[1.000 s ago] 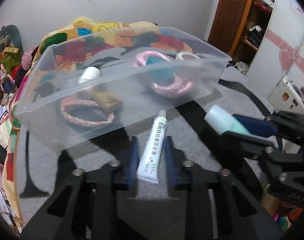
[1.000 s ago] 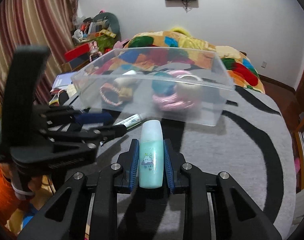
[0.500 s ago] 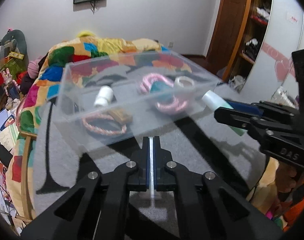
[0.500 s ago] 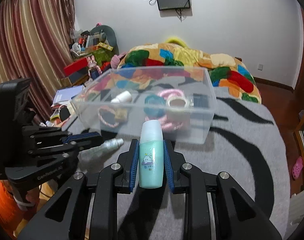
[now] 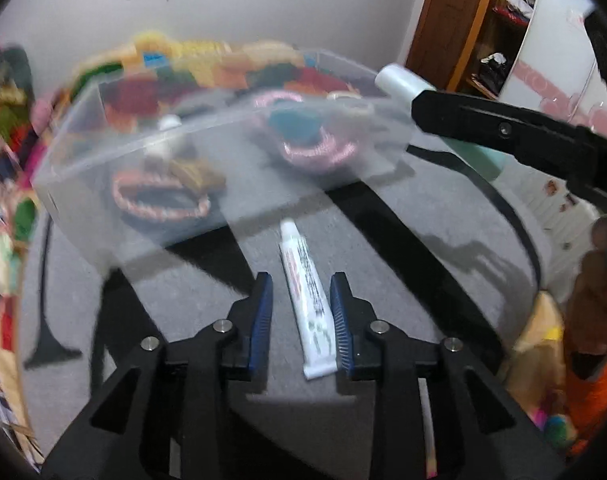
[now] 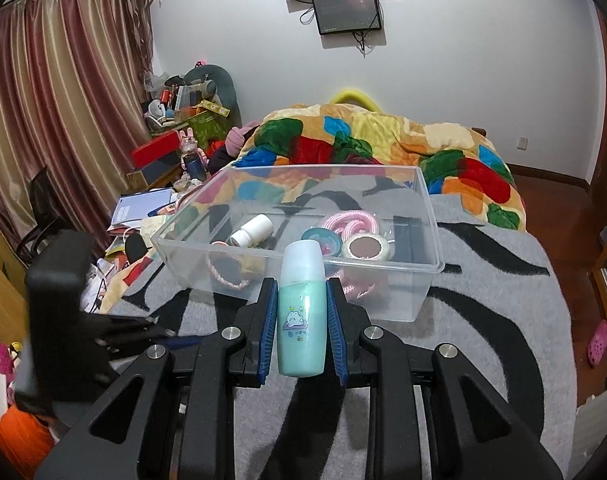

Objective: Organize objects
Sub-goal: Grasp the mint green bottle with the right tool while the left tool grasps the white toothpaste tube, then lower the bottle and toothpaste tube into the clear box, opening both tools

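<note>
**Tube between open left jaws, green bottle clamped in the right**

From your left wrist view, your left gripper (image 5: 301, 312) has its jaws spread apart, and the white ointment tube (image 5: 308, 304) lies on the grey-and-black rug (image 5: 443, 240) between the blue pads (image 5: 262, 320). Its flat end sits just beside the right-hand pad, but you cannot tell whether they touch; a clear gap shows on the left-hand side. The tube's cap end points toward the clear plastic bin (image 5: 207, 152), which stands on the rug just beyond it. This view is blurred, yet through the bin wall you can make out a pink-and-white rope ring (image 5: 159, 200), a pink coil (image 5: 315, 144) around something teal, and a small white bottle (image 5: 169, 124). At upper right your right gripper (image 5: 515, 136) crosses the frame, carrying the green bottle (image 5: 403, 84) with its pale cap near the bin's right corner.

From your right wrist view, your right gripper (image 6: 301, 320) is closed on the green bottle (image 6: 302, 312), both blue pads pressed to its sides, cap pointing forward. The bottle is held above the rug, in front of the near wall of the clear plastic bin (image 6: 423, 268). Inside the bin you see the small white bottle (image 6: 252, 231), a teal round tin (image 6: 319, 239), the pink coil (image 6: 353, 222), a round compact (image 6: 367, 248) and a black item (image 6: 407, 236). The left gripper (image 6: 103, 328) shows as a dark blurred shape at lower left
</note>
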A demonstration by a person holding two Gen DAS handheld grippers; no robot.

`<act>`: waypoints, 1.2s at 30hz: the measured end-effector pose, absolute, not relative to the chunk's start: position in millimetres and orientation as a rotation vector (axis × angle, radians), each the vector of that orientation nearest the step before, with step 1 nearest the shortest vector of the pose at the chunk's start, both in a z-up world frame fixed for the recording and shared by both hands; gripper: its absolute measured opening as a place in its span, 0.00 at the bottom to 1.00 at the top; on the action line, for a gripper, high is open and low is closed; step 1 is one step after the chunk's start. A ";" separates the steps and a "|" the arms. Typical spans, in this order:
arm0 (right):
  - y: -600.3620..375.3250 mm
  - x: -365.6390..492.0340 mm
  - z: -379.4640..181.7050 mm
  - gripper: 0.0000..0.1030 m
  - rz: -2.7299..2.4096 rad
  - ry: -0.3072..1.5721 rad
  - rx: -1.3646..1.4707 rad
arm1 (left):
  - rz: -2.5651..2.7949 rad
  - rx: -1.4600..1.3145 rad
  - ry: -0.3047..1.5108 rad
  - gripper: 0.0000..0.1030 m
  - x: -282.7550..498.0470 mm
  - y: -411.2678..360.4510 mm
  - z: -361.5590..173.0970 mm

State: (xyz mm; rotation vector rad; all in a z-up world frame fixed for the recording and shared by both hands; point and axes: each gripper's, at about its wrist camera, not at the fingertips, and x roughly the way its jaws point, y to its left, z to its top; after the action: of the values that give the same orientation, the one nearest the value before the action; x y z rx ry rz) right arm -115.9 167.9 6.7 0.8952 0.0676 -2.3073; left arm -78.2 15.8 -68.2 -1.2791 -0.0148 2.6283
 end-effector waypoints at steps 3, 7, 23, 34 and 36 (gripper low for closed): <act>168.4 -116.4 6.2 0.21 -2.309 0.073 0.897 | 2.652 -1.260 0.027 0.16 -77.5 22.2 -67.6; 171.5 -117.8 7.6 0.21 -2.313 0.054 0.889 | 2.669 -1.223 0.025 0.15 -70.7 19.1 -58.6; 131.3 -160.3 20.0 0.21 -2.254 0.025 0.899 | 2.806 -1.035 -0.160 0.15 -98.9 -34.2 15.3; 100.9 -177.3 -7.8 0.25 -2.188 0.125 0.996 | 2.786 -1.110 -0.217 0.16 -129.9 -50.7 0.0; 105.3 -174.3 -4.6 0.28 -2.201 0.124 0.979 | 2.789 -1.090 -0.211 0.16 -125.5 -49.9 2.6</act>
State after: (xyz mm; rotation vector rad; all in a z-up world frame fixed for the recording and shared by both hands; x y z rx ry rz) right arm -174.3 105.3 -4.6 0.9790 0.1237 -2.2006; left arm -125.5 -49.9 2.6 -1.0902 -0.2111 2.7889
